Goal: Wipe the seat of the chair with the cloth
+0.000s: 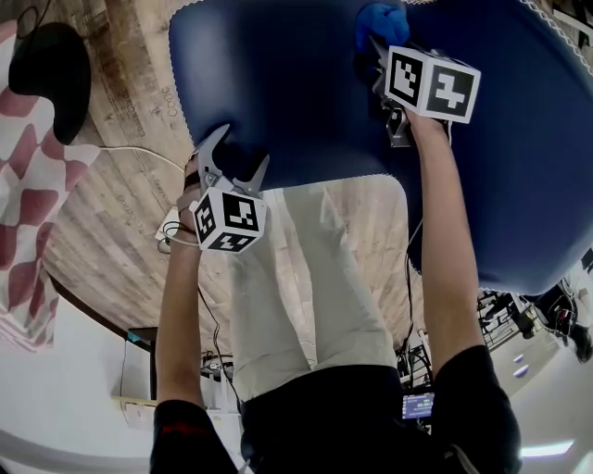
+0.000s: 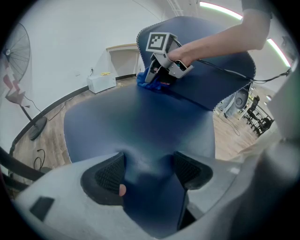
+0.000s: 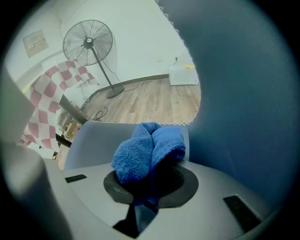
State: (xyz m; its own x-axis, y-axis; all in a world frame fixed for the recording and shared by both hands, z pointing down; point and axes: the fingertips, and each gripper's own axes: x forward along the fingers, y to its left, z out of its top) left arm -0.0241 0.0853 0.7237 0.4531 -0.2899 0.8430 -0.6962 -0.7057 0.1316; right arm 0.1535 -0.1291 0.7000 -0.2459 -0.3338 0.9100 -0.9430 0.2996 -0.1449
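The chair has a dark blue seat [image 1: 278, 83] and a dark blue backrest [image 1: 519, 167]. My right gripper [image 1: 389, 69] is shut on a bunched blue cloth [image 1: 380, 18] at the back of the seat, where it meets the backrest. The right gripper view shows the cloth [image 3: 147, 150] bulging out of the jaws [image 3: 150, 180] beside the backrest [image 3: 243, 93]. My left gripper [image 1: 236, 162] is open at the seat's front edge. In its own view [image 2: 147, 171] the jaws stand apart with the seat [image 2: 136, 126] between them, and the right gripper [image 2: 157, 77] is far across.
Wooden floor [image 1: 120, 167] lies around the chair, with thin cables on it. A standing fan [image 3: 89, 42] and a red-and-white checkered cover [image 1: 28, 185] are to the left. A white box [image 2: 101, 83] stands by the wall. The person's legs [image 1: 306, 296] are just in front of the seat.
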